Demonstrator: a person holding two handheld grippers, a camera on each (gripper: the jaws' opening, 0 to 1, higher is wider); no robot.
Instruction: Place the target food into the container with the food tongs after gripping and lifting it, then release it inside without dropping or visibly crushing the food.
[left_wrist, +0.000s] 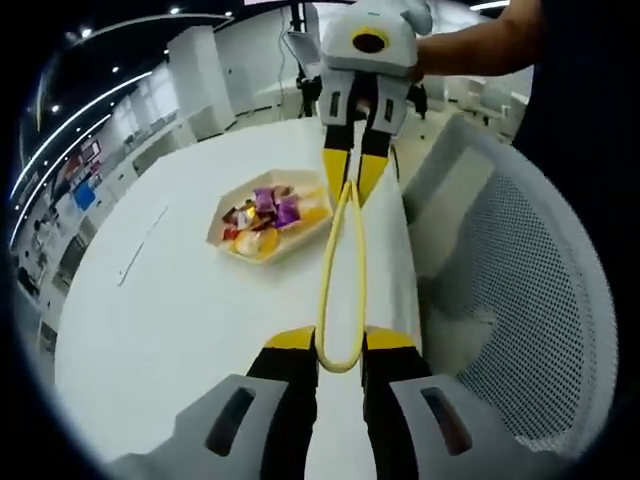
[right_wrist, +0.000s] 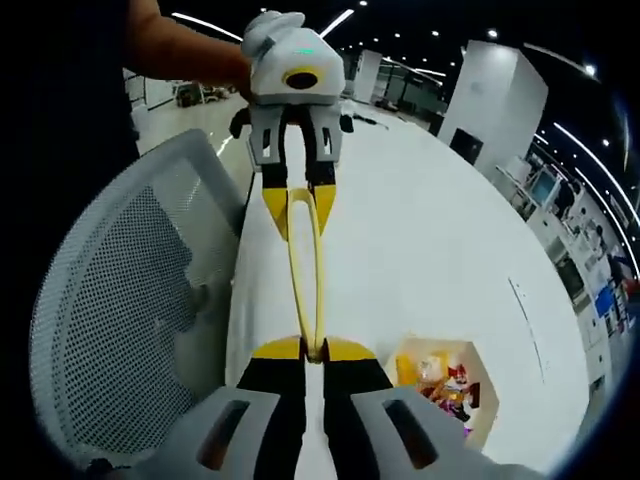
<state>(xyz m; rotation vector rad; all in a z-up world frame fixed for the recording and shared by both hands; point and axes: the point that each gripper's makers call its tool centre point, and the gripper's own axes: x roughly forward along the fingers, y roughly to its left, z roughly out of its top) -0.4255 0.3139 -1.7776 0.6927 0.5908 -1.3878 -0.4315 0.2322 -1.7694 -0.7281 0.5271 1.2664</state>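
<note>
Yellow food tongs hang stretched between my two grippers above the white table. My left gripper is shut on their looped hinge end. My right gripper, facing it, is shut on the two tong tips, pressed together. From the right gripper view, my right gripper pinches the tips and my left gripper holds the loop of the tongs. A cream tray of wrapped sweets lies on the table beside the tongs; the tray sits low right there.
A white mesh chair stands against the table edge, under and beside the tongs; the chair fills the left of the right gripper view. A person's arm holds the right gripper. Office desks and pillars stand far behind.
</note>
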